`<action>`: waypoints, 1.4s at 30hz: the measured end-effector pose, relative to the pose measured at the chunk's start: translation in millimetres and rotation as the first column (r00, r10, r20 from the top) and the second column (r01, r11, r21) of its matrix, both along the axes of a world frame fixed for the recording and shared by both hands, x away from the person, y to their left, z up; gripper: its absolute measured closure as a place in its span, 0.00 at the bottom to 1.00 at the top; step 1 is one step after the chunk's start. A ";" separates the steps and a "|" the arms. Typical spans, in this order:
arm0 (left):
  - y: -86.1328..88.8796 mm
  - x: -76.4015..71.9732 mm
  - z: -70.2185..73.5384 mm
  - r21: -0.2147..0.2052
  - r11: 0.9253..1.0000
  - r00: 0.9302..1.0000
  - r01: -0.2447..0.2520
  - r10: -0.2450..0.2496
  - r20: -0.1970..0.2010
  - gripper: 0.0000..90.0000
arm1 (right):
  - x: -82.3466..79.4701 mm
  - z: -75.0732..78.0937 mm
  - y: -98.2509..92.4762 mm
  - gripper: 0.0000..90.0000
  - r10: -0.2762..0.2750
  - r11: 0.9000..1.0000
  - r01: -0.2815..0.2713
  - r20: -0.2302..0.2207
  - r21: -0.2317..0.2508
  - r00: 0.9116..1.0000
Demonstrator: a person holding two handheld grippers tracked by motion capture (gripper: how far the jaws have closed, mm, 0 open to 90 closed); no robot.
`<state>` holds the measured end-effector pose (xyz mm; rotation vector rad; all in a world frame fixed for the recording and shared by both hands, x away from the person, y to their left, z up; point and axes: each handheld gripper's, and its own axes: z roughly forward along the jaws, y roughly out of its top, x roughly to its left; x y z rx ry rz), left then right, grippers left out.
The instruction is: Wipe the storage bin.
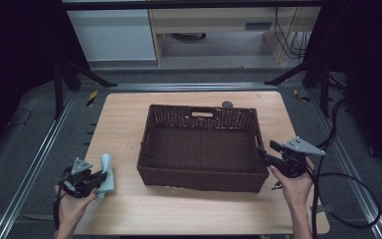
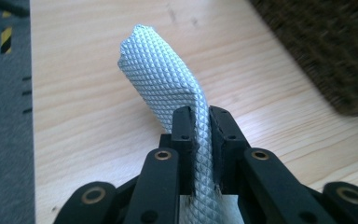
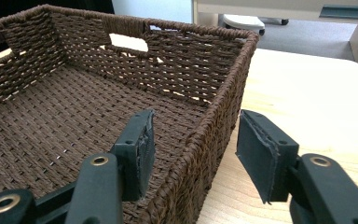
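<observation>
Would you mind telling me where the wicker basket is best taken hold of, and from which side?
Grip the basket by its right wall's rim, coming from the right: the wall is thin and upright, and the right tool probably fits, its jaws already straddling that wall, one inside, one outside.

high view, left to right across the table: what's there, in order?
left gripper → light blue cloth pinched in its jaws → brown wicker basket → right gripper, whose jaws straddle the basket's right wall.
</observation>
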<state>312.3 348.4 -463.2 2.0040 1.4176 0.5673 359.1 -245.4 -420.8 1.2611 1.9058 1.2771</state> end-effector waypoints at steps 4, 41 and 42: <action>0.2 4.4 -8.7 0.007 1.000 0.999 0.001 -0.001 -0.054 0.88 | -0.8 0.5 0.1 0.52 0.001 1.000 -0.001 0.000 0.004 1.000; -23.8 2.1 35.6 -0.128 0.988 0.989 0.082 -0.064 0.136 0.59 | 2.7 -5.4 4.8 0.65 0.029 0.999 -0.030 -0.058 -0.020 0.998; -25.3 3.8 37.9 -0.130 0.988 0.987 0.086 -0.067 0.144 0.59 | 3.0 -6.1 5.5 0.67 0.030 0.999 -0.032 -0.065 -0.026 0.997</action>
